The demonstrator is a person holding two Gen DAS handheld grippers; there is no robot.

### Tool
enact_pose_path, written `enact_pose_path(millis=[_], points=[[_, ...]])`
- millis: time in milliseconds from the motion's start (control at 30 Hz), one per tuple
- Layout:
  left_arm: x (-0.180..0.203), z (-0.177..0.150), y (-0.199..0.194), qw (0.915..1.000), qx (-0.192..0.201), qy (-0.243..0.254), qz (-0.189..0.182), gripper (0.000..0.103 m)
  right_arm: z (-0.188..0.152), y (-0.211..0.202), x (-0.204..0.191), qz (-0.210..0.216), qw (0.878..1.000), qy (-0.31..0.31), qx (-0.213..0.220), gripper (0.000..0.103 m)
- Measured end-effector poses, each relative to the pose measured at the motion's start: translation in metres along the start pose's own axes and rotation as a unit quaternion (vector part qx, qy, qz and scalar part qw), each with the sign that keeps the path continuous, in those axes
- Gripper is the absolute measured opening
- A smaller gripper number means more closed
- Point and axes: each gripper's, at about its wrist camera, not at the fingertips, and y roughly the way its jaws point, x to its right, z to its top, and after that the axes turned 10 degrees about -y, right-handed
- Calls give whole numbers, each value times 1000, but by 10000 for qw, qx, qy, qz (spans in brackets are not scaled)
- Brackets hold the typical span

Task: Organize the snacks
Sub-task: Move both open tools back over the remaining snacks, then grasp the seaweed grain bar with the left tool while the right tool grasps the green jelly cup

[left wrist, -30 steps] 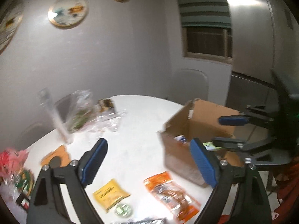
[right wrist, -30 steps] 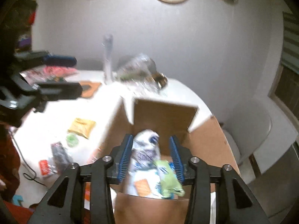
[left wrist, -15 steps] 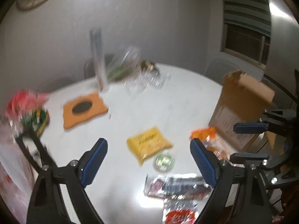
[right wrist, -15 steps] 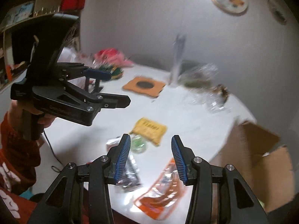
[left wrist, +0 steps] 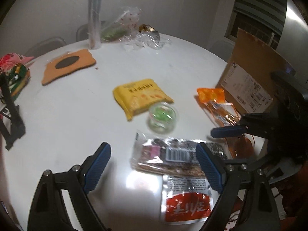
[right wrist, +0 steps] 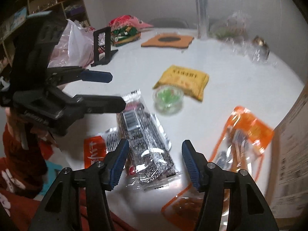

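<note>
1. Reaching for overlapped packs risks a double pick: the dark foil packet (right wrist: 146, 144) lies across the red-label pouch (right wrist: 95, 151), directly under the empty right tool (right wrist: 153, 162), whose jaws have just been opening.
2. Crowding: the left tool (left wrist: 153, 166), wide and empty, hovers over the same packet.
3. Counted on the surface (left wrist: 77, 115): one yellow packet (left wrist: 139, 97), one green-filled cup (left wrist: 162, 118), one orange pouch (right wrist: 244, 144); one cardboard box (left wrist: 250, 77).

A home dining corner: a round white tabletop (left wrist: 80, 115) stands by a plain wall, with chair backs (left wrist: 48, 43) just behind its far edge. Beyond its right side are a window with a striped blind (left wrist: 259, 5) and a steel refrigerator (left wrist: 294, 28). Cluttered open shelves (right wrist: 48, 5) stand left of it.
</note>
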Motion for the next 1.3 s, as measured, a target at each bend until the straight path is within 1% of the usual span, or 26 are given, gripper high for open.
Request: enact_pose_path(millis=[67, 100, 167, 233, 267, 300, 333, 433, 467, 500, 567, 700, 767, 967, 1167, 1300], points=[[2, -2, 1, 9999, -71, -36, -129, 88, -3, 3, 2, 97, 10000, -4, -1, 58], [3, -3, 1, 9997, -102, -67, -216, 87, -3, 3, 1, 76, 10000, -29, -5, 59], [4, -6, -1, 9991, -162, -102, -386, 77, -3, 3, 0, 78, 10000, -50, 4, 59], [6, -9, -4, 9979, -236, -129, -581, 54, -5, 1, -3, 170, 9998, -52, 31, 59], [7, -11, -3, 9965, -342, -163, -745, 52, -6, 0, -5, 223, 9997, -83, 42, 59], [7, -12, -2, 9951, -420, -195, -875, 52, -5, 1, -8, 249, 9996, -115, 41, 59], [9, -14, -2, 9947, -447, -196, -909, 52, -6, 0, -11, 258, 9995, -156, 34, 59], [14, -19, -1, 9955, -473, -144, -805, 52, -8, -2, -21, 146, 9994, -313, 32, 55], [15, -19, -1, 9953, -495, -169, -812, 52, -9, -3, -24, 119, 9993, -354, 39, 50], [15, -20, 0, 9954, -498, -183, -801, 52, -9, -4, -27, 101, 9992, -379, 54, 48], [15, -19, 1, 9958, -497, -217, -743, 52, -9, -6, -33, 128, 9990, -420, 124, 48], [13, -15, 5, 9958, -520, -331, -683, 54, -8, -6, -42, 351, 9981, -471, 196, 48], [10, -14, 6, 9962, -504, -355, -619, 54, -7, -4, -45, 360, 9979, -471, 248, 48], [5, -9, 9, 9975, -459, -377, -389, 54, -4, 1, -46, 566, 9969, -333, 432, 51], [-3, -5, 10, 9979, -408, -465, -202, 55, 2, 8, -50, 621, 9961, -335, 522, 51], [-12, -2, 10, 9976, -390, -574, -60, 60, 10, 15, -51, 689, 9957, -304, 548, 51]])
